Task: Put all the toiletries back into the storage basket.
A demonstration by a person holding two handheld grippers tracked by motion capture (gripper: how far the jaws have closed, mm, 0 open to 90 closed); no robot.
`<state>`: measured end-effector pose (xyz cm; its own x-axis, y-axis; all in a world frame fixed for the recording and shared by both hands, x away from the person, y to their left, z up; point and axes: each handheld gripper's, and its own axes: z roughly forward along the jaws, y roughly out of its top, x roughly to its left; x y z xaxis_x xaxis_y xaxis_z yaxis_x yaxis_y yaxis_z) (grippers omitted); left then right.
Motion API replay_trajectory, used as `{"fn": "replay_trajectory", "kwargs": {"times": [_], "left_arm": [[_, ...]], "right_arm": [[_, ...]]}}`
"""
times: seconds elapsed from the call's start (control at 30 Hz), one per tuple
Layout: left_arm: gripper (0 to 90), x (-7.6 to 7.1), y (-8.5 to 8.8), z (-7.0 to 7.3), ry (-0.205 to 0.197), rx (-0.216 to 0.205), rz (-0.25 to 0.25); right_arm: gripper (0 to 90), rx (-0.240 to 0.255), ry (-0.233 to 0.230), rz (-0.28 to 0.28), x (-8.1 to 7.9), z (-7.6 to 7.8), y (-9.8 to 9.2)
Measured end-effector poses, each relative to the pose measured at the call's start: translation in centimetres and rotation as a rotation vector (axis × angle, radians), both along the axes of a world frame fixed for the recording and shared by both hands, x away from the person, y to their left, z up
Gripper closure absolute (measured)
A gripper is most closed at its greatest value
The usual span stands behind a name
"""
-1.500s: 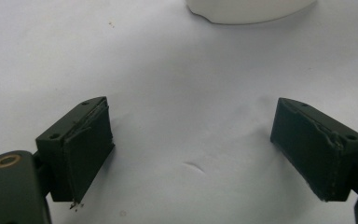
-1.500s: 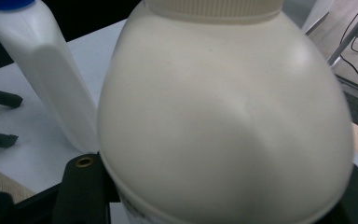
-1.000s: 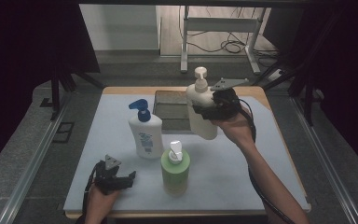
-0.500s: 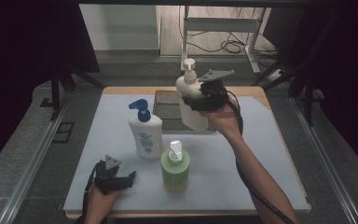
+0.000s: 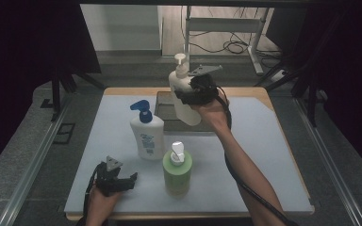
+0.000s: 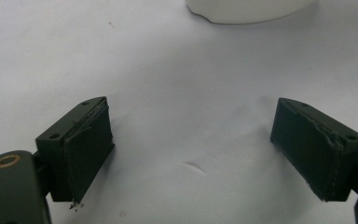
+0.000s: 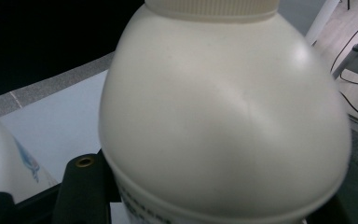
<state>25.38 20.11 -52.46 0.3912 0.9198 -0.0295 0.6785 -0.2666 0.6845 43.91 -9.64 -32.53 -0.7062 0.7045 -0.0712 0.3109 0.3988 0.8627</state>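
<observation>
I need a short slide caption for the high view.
Right gripper lifts a cream pump bottle above a dark tray.

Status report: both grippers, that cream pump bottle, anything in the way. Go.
Right gripper shut on cream plastic pump bottle, held above dark tray. Left gripper open, low over white table mat. Blue-capped white bottle and green bottle stand apart, nearer.

1. A white bottle with a blue pump (image 5: 146, 134) stands upright left of the frame's centre on a pale mat (image 5: 273, 155).
2. A green bottle with a white pump (image 5: 177, 169) stands upright just below and right of it, near but apart.
3. A dark tray (image 5: 166, 113) lies at the mat's upper middle.
4. A metal stand (image 5: 226, 28) and loose cables (image 5: 233, 46) sit on the floor at the upper right.
</observation>
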Motion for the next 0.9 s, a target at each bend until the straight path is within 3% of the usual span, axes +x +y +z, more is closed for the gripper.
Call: {"fn": "replay_trajectory", "kwargs": {"times": [0.57, 0.9], "left_arm": [[12.2, 0.0, 0.0, 0.0, 0.002, -0.005, 0.001], [12.2, 0.0, 0.0, 0.0, 0.004, -0.003, 0.002]], "right_arm": [[38.9, 0.008, -0.001, -0.02, 2.9, -1.1, 2.2], [39.0, -0.002, -0.004, -0.034, 4.7, -2.6, 3.6]]}}
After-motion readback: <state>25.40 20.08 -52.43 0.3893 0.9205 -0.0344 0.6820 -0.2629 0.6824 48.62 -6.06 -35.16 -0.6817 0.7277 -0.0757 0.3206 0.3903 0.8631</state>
